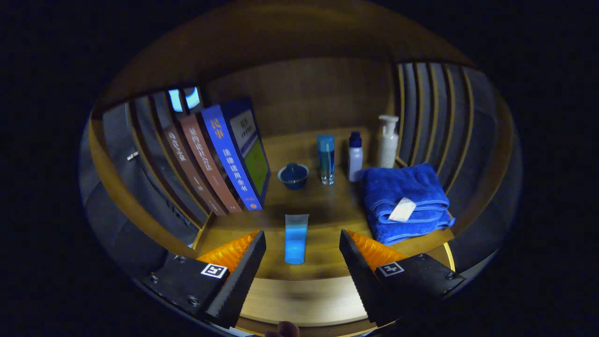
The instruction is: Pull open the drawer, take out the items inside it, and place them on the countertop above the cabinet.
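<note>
My hand-held gripper (302, 262) is spread wide and empty, the blue tube (296, 238) lying between its fingers on the table. The folded towel (403, 200) sits right of the tube; swinging wide could snag it, though dim light blurs edges.

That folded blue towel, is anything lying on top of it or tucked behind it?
A small white tag lies on the blue towel. Behind it stand a white pump bottle and a smaller bottle. The open gripper frames a tube.

The gripper (302, 243) hangs level, its fingers (243, 276) spread wide apart, holding nothing.
</note>
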Motion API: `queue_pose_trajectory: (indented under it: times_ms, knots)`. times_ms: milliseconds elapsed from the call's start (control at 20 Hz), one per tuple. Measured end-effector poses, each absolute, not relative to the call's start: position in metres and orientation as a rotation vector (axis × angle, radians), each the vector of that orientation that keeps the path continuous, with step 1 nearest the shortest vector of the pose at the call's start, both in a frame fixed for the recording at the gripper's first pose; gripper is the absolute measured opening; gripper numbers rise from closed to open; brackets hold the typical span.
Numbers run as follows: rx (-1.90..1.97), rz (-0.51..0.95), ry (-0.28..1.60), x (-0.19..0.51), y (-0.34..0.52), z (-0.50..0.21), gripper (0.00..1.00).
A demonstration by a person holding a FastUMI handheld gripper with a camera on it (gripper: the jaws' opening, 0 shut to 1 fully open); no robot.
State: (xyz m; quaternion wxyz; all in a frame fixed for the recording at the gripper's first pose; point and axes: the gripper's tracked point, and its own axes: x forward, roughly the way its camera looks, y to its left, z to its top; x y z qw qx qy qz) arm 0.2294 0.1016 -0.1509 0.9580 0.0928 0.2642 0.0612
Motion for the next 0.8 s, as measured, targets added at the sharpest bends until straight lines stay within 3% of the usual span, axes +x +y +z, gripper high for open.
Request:
queue_pose_trajectory:
  times_ms: [400, 800]
  knots:
    - [0.112, 0.105, 0.142, 0.129, 0.099, -0.102, 1.00]
    - [0.084, 0.141, 0.058, 0.031, 0.094, -0.186, 1.00]
